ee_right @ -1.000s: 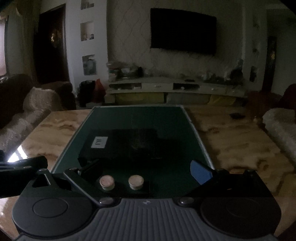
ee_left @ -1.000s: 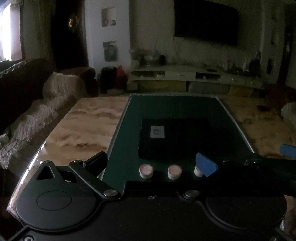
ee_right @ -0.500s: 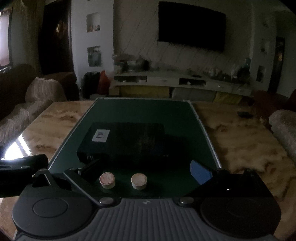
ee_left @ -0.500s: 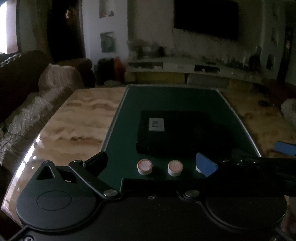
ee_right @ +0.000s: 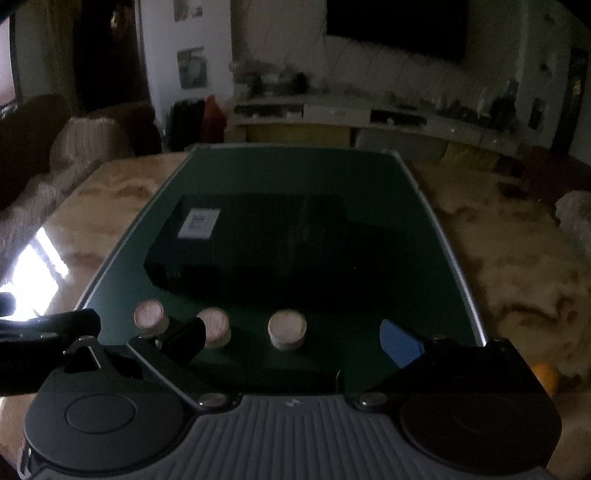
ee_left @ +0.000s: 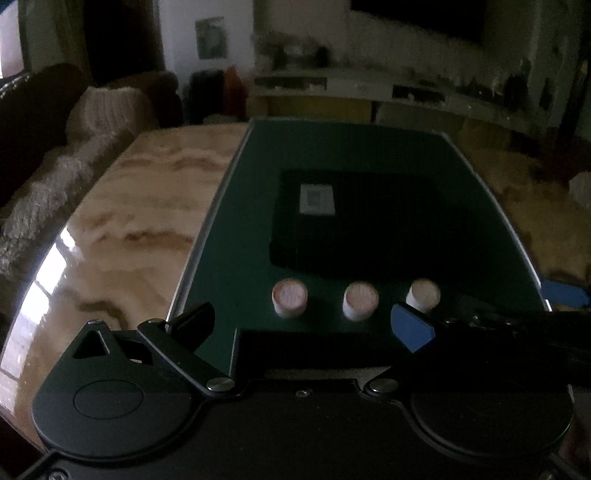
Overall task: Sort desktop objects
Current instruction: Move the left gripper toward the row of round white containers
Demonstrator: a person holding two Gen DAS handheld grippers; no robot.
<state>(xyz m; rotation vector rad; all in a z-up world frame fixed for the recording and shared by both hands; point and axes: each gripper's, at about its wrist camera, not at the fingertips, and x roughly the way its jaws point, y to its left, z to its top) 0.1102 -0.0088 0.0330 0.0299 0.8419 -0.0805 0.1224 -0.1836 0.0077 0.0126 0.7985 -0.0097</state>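
1. Fingers of the left gripper (ee_left: 303,326) fill the near edge of the left wrist view, spread wide and holding nothing: one black tip at 9 o'clock, one blue-padded tip at 3 o'clock.
2. Fingers of the right gripper (ee_right: 293,341) stand just as wide apart and empty in the right wrist view, with the left gripper's dark arm entering at 9 o'clock.
3. Just beyond the fingers, three small pale cylinders stand upright in a row on the green mat (ee_left: 236,229): the left cylinder (ee_left: 290,297), the middle cylinder (ee_left: 360,300) and the right cylinder (ee_left: 423,295), each apart from its neighbour.
4. In the right wrist view the black fingertip overlaps the gap between the left and middle cylinders; whether it touches either one I cannot tell.
5. Farther up the mat, toward 12 o'clock, lies a flat black box (ee_right: 258,240) with a white label (ee_right: 199,223) near its left corner.
6. The mat lies on a marbled table (ee_left: 129,206), which shows on both sides of it.
7. Beyond the table, at 10 o'clock, is a sofa (ee_left: 55,147); at 12 o'clock a low white cabinet (ee_right: 369,114) stands below a dark wall screen (ee_right: 395,27).
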